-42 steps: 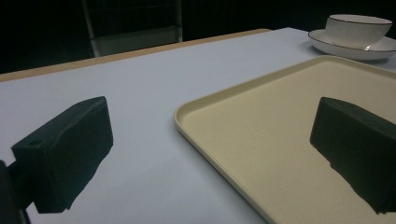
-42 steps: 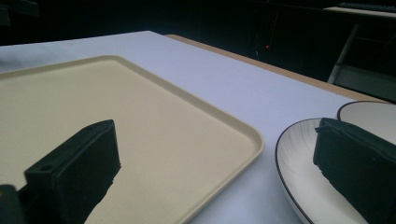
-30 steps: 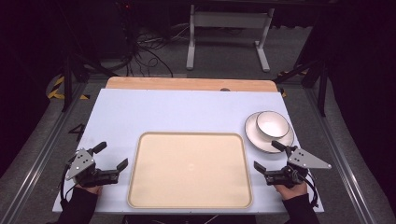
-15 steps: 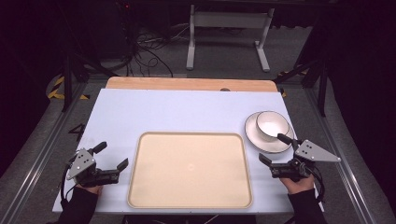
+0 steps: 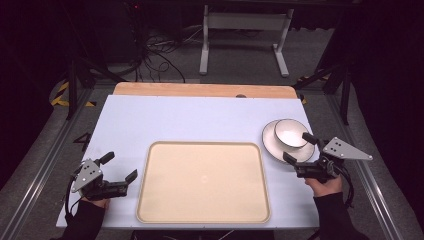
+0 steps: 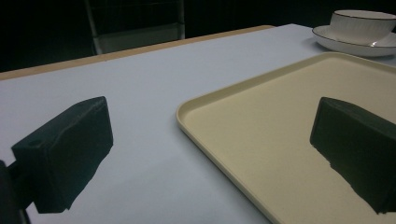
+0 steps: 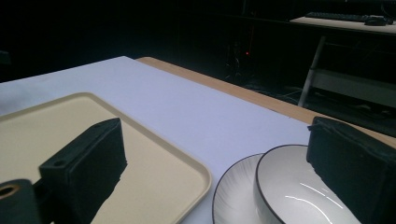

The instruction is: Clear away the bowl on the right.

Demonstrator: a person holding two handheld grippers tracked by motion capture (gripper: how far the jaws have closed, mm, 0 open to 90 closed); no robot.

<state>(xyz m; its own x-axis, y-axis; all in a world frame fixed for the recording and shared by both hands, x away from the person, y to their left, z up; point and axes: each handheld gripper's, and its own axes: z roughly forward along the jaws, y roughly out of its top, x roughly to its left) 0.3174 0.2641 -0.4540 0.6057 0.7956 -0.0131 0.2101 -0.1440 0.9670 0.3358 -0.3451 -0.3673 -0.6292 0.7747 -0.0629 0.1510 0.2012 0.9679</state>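
Observation:
A white bowl (image 5: 290, 132) stands in a white saucer (image 5: 270, 141) at the table's right side. A cream tray (image 5: 200, 182) lies empty at the front middle. My right gripper (image 5: 296, 146) hovers at the saucer's near edge, open; its jaws have just been closing a little with nothing between them. In the right gripper view, the gripper (image 7: 222, 163) looks over the bowl (image 7: 289, 191), saucer (image 7: 233, 196) and tray corner (image 7: 56, 121). My left gripper (image 5: 120, 166) rests open left of the tray. Between its jaws (image 6: 212, 149) lies the tray's rim (image 6: 196, 100), with the bowl (image 6: 362, 23) far off.
The white table top (image 5: 200, 120) ends in a wooden strip (image 5: 200, 90) at the back. Behind it on the floor are a metal stand (image 5: 240, 30) and loose cables (image 5: 150, 55). Metal rails run along both table sides.
My right gripper has risen and moved away from me toward the bowl and saucer. The left gripper, tray, bowl and saucer have stayed put.

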